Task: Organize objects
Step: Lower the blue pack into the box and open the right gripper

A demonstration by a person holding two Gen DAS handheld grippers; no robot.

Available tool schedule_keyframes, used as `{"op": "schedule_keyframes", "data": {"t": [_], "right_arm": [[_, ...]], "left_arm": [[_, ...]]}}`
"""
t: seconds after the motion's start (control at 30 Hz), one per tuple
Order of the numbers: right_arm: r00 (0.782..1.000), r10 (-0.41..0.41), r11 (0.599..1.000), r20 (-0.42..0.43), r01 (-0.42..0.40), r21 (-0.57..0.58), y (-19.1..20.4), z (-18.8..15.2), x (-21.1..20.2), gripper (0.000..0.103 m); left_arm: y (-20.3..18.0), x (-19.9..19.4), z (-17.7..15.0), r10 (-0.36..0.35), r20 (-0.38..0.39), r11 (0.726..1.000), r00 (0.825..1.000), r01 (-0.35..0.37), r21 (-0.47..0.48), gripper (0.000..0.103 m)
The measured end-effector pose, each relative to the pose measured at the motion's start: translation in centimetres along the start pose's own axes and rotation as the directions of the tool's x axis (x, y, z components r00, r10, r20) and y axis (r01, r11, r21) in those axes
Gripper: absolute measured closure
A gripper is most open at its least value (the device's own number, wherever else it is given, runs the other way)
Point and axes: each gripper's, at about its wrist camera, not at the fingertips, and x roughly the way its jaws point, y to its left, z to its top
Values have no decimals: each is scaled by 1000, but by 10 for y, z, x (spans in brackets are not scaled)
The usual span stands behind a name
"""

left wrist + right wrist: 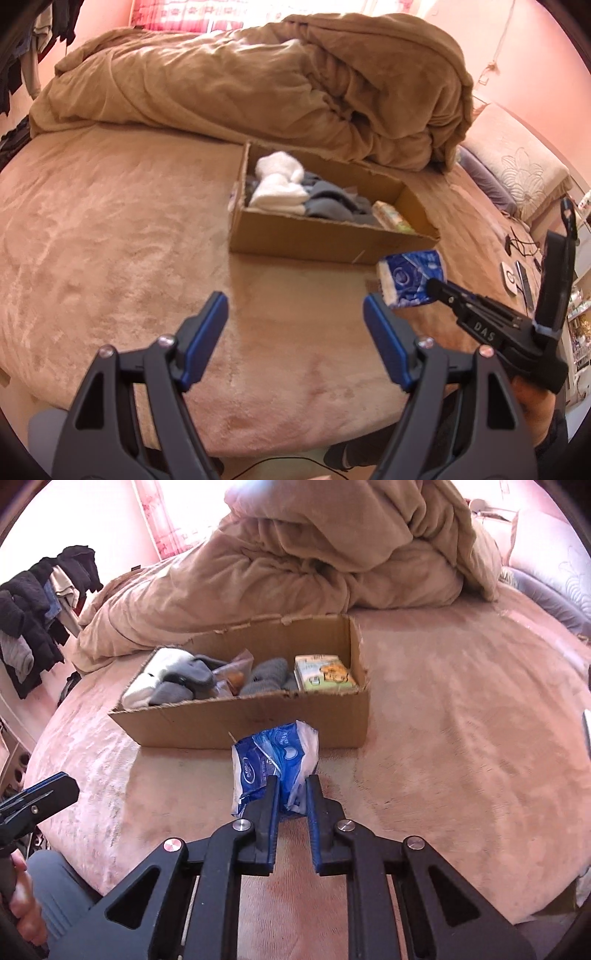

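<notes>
A blue and white tissue pack (275,762) is squeezed between the pads of my right gripper (291,781), lifted just above the bed in front of the cardboard box (258,723). In the left wrist view the same tissue pack (412,282) hangs at the tip of the right gripper (436,290), beside my left gripper's right finger. My left gripper (295,314) stands open over the bed with nothing between its fingers. The cardboard box (325,240) holds white and grey socks (280,184) and a green-yellow tissue pack (327,674).
A bunched tan duvet (258,74) lies behind the box. Pillows (517,162) sit at the right. Small devices and cables (517,273) lie near the bed's right edge. Dark clothes (33,616) hang at the left. A person's leg (59,897) shows at the near edge.
</notes>
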Motion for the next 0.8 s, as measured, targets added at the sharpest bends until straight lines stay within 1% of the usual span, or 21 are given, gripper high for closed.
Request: {"op": "schedule_keyframes", "data": {"t": [0.17, 0.43, 0.6, 0.8], "right_arm": [[1000, 7, 1000, 19, -7, -30, 3, 10, -22, 88], [995, 25, 999, 94, -21, -42, 5, 42, -57, 88], [992, 40, 998, 116, -34, -49, 9, 63, -56, 88], [994, 56, 997, 89, -51, -66, 12, 82, -37, 88]], "left_arm": [[-6, -12, 13, 5, 24, 1000, 1000, -5, 12, 26], [-18, -23, 42, 11, 60, 999, 998, -13, 49, 26], [-22, -20, 59, 20, 65, 997, 998, -25, 68, 26], [-21, -4, 80, 41, 71, 997, 997, -46, 67, 26]]}}
